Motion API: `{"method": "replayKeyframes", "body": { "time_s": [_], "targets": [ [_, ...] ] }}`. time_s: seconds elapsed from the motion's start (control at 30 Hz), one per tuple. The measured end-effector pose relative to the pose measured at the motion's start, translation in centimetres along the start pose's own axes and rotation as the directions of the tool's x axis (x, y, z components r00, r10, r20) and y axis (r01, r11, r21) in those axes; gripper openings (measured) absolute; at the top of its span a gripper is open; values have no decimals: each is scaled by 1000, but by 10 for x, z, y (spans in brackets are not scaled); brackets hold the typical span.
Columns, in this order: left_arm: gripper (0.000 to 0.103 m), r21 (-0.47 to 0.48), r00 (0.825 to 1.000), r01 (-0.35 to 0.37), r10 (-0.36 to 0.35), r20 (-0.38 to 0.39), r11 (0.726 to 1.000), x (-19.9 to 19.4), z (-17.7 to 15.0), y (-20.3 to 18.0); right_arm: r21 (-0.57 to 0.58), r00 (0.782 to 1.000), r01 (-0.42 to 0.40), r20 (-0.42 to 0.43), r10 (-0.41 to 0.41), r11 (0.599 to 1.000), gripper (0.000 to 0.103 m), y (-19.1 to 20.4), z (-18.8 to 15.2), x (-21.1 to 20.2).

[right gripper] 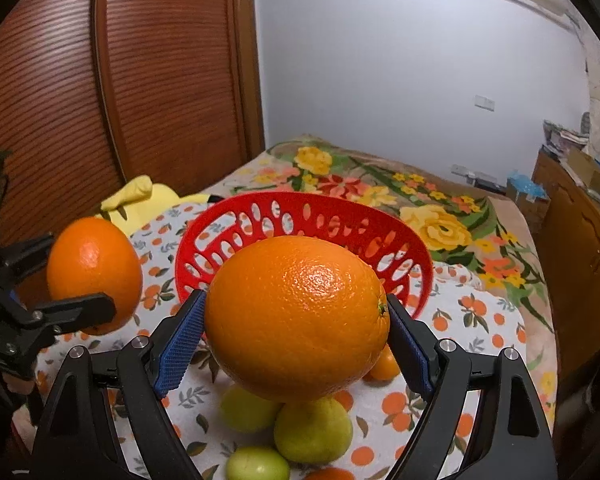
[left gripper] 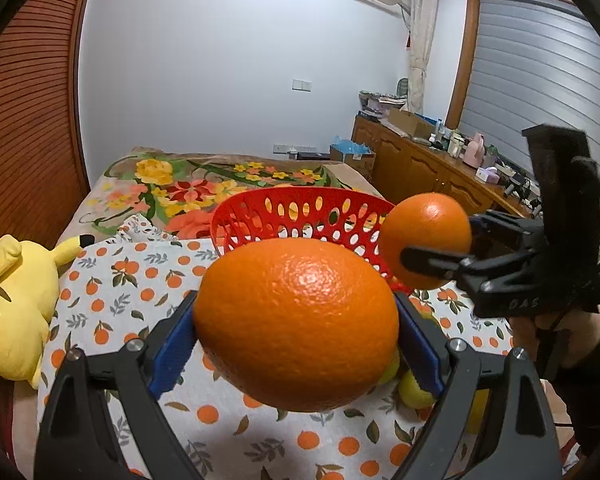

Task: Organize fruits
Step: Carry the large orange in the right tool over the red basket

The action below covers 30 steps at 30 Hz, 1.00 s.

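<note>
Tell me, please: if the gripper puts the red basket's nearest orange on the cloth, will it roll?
Probably: the orange in the right gripper looks round and smooth. The soft cloth may slow it. It seems firm, since the pads leave no dent.

Bright room light, sharp in the middle, bent and dark at the edges.

The light comes from above and is even and white. It makes a small shiny spot on top of the big orange (left gripper: 296, 324) and on the other orange (right gripper: 298, 324), and their undersides are darker. Soft shadows lie under the fruit on the cloth (left gripper: 140, 276). Both pictures are round like a fish's eye, so the brown door (right gripper: 112, 80) and the wall (left gripper: 228, 56) bend, and the corners go black. The right wrist picture is a bit smeary at its right side and on the door. The far shelf (left gripper: 428, 152) looks small and fuzzy.
</note>
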<state>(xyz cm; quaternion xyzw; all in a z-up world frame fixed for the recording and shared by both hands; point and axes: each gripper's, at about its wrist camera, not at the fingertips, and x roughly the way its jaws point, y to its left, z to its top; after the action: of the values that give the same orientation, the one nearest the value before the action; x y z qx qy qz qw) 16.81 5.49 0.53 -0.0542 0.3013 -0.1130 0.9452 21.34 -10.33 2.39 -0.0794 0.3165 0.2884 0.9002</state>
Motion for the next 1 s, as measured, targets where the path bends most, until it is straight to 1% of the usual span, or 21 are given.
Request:
{"method": "replayKeyframes", "body": {
  "time_s": [0.1, 0.33, 0.63, 1.0],
  "targets": [
    [91, 1, 1000, -2, 2, 2, 1000, 3, 5, 2, -18, 999, 5, -39, -6, 1000, 87, 1, 3, 13],
    [91, 4, 1000, -5, 5, -2, 1000, 14, 15, 6, -51, 993, -16, -118, 9, 999, 87, -1, 5, 40],
    [91, -3, 1000, -7, 7, -1, 1000, 22, 20, 8, -120, 971, -22, -240, -8, 993, 88, 0, 2, 67],
    [91, -10, 1000, -11, 11, -2, 1000, 26, 21, 12, -153, 947, -41, -322, -11, 987, 88, 6, 3, 88]
  ]
}}
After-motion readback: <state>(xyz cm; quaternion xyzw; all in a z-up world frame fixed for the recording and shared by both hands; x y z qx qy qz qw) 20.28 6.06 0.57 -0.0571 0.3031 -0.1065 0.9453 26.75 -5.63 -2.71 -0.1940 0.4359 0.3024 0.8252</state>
